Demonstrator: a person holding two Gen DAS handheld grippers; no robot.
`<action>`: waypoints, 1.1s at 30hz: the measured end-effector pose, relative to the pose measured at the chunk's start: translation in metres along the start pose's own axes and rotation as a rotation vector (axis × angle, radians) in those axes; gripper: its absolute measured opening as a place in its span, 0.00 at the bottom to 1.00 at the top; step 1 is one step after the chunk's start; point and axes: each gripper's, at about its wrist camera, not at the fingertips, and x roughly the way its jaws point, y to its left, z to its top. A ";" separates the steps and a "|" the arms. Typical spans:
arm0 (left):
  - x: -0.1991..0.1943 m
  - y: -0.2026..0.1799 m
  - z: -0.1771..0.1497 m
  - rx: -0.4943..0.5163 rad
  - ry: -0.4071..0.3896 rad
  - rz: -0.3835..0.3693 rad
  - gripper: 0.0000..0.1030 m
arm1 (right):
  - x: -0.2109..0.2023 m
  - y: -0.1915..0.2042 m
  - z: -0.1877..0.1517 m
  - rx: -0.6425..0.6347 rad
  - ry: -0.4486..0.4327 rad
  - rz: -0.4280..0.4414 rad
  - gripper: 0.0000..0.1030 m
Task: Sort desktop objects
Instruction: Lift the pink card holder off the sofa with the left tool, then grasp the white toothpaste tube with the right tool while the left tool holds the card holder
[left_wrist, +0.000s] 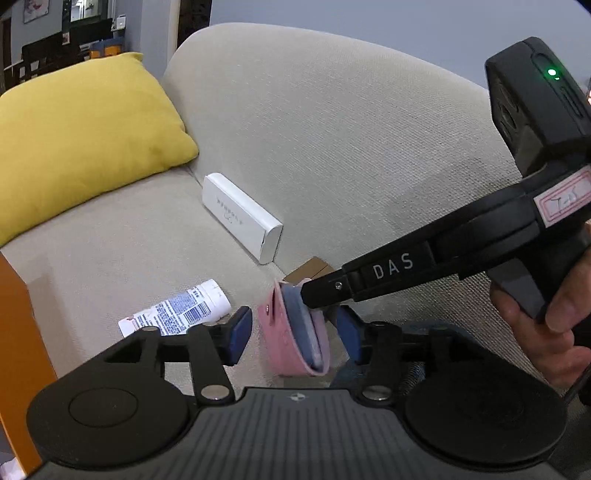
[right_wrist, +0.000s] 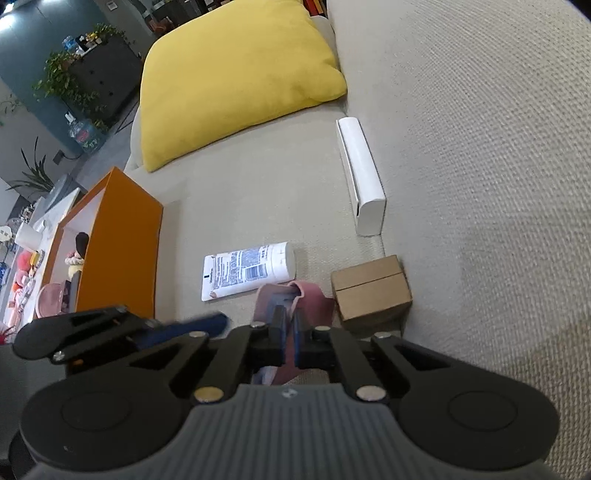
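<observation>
So the right gripper (right_wrist: 290, 334) has its fingers pinched on the pink pouch (left_wrist: 295, 332), holding it up on edge over the beige sofa seat (right_wrist: 258, 199). The left gripper (left_wrist: 295, 332) is spread wide open, one finger on each side of the pouch. Nearby on the seat: white tube (right_wrist: 247, 271), cardboard box (right_wrist: 371, 291), long white box (right_wrist: 360, 173), orange bin (right_wrist: 122, 243).

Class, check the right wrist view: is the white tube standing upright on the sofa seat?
No. The white tube lies flat on its side on the sofa seat, printed label facing up.
</observation>
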 end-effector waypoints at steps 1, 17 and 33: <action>0.002 0.001 0.001 -0.008 0.012 -0.005 0.57 | 0.001 0.000 0.000 0.005 0.002 0.011 0.03; 0.025 0.018 0.007 -0.067 0.129 0.027 0.19 | -0.011 0.009 -0.002 -0.061 0.007 0.003 0.09; -0.041 0.078 -0.002 -0.169 0.064 0.123 0.18 | 0.030 0.057 0.021 -0.725 0.211 -0.238 0.50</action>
